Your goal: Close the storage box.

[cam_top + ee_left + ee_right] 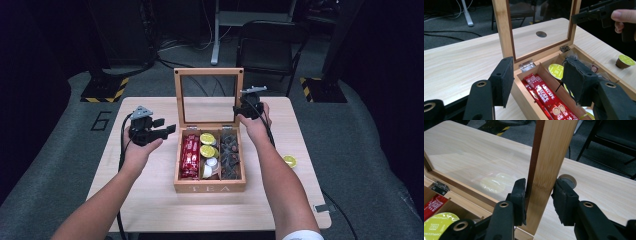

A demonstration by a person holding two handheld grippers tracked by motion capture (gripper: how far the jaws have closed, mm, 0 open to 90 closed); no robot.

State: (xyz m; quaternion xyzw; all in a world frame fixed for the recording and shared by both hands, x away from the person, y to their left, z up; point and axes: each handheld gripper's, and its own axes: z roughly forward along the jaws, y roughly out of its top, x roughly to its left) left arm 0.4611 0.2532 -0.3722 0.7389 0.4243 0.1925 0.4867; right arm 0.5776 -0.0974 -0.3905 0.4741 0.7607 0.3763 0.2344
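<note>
A wooden tea box [210, 187] is sitting mid-tabletop [150, 200], its glass lid [208, 72] standing upright. The right claw [539, 196], held level at the lid's right edge, is clamping the lid's frame. The left claw [162, 126] is hovering left of the box, its jaws standing apart and holding nothing. The box's compartments are holding red sachets [190, 156], capsules [207, 150] and dark packets [230, 155]. One capsule [289, 161] is lying on the tabletop to the right.
</note>
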